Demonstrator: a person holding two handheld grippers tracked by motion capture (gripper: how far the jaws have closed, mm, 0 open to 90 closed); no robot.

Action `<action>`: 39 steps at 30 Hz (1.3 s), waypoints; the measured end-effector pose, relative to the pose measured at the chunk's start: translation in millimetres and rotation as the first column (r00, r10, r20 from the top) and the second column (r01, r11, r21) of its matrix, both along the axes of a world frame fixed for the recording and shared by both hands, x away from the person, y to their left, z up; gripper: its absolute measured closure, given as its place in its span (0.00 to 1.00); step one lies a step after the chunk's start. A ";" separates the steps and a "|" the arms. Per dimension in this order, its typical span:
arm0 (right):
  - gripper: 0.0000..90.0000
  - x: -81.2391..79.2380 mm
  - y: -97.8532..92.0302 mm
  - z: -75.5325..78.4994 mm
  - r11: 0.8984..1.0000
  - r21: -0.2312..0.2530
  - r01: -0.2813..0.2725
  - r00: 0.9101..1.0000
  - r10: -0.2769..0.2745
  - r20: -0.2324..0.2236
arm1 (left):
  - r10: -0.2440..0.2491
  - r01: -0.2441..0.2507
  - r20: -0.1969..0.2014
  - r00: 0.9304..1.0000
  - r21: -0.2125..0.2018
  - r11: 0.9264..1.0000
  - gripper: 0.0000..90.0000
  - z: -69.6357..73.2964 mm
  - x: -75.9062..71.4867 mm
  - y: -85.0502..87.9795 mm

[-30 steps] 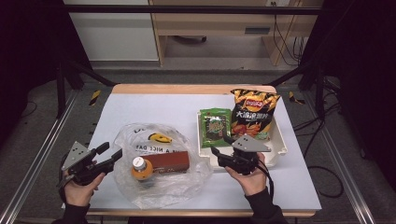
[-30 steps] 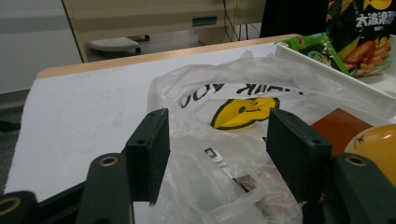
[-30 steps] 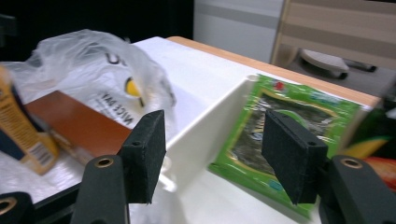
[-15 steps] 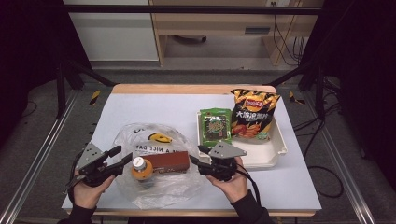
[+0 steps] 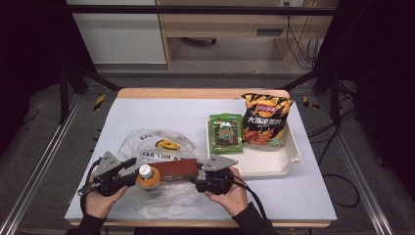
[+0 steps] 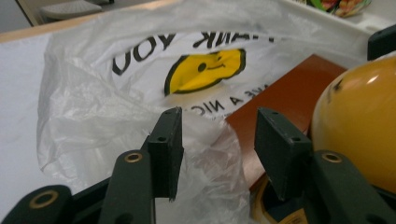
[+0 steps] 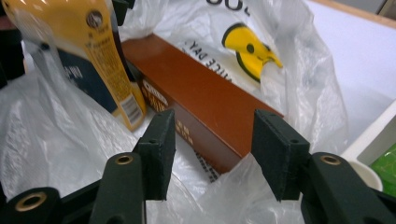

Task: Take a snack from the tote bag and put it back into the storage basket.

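Observation:
A clear plastic bag (image 5: 161, 144) printed with a yellow smiley lies at the table's front left. In its mouth a brown box (image 5: 176, 169) lies flat and an orange bottle (image 5: 147, 177) with a white cap stands upright. My left gripper (image 5: 131, 166) is just left of the bottle. Its jaws have just been closing and stand open around a fold of the bag (image 6: 93, 93), with the bottle (image 6: 359, 121) to their right. My right gripper (image 5: 195, 177) is at the box's right end. Its jaws have just opened a little, with the box's end (image 7: 201, 93) and bag film between them, untouched.
A white tray (image 5: 288, 156) stands at the right with a green snack packet (image 5: 226, 131) and an orange chip bag (image 5: 264, 120) in it. Its corner (image 7: 373, 135) is close to my right gripper. The table's wooden far edge (image 5: 195, 93) runs behind.
My right gripper has moved left from the tray's front to the box's right end. My left gripper has moved right, up to the bottle and the bag's edge.

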State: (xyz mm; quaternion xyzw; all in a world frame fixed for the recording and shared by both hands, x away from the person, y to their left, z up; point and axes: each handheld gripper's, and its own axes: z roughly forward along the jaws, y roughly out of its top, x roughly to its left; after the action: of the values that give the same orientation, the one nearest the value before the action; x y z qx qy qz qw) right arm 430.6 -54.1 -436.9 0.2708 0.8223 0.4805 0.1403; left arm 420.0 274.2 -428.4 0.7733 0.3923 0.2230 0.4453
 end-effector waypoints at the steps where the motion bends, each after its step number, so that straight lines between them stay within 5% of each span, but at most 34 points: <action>1: 0.55 0.8 -0.2 -1.0 1.000 -0.010 -0.001 1.000 0.001 0.001 | -0.001 0.001 -0.008 1.000 0.008 1.000 0.57 -1.5 0.9 0.5; 22: 0.47 8.6 0.1 -20.2 0.998 -0.057 0.011 1.000 -0.012 -0.018 | -0.048 0.051 -0.060 0.997 0.039 0.998 0.46 -15.1 5.7 7.8; 36: 0.48 14.1 8.0 9.8 0.999 0.032 -0.015 0.997 0.013 0.072 | -0.052 0.059 -0.086 0.995 0.084 0.995 0.48 -15.8 -5.6 5.4; 39: 0.49 18.1 16.1 8.1 0.999 0.025 -0.023 0.998 0.022 0.055 | -0.053 0.064 -0.099 0.994 0.109 0.992 0.48 -19.6 -4.6 3.2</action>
State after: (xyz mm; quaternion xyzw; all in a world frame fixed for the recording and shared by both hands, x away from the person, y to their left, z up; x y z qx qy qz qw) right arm 448.6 -38.0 -428.8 0.2500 0.8149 0.4997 0.1540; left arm 415.4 277.4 -448.0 0.8182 0.3772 0.1939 0.3882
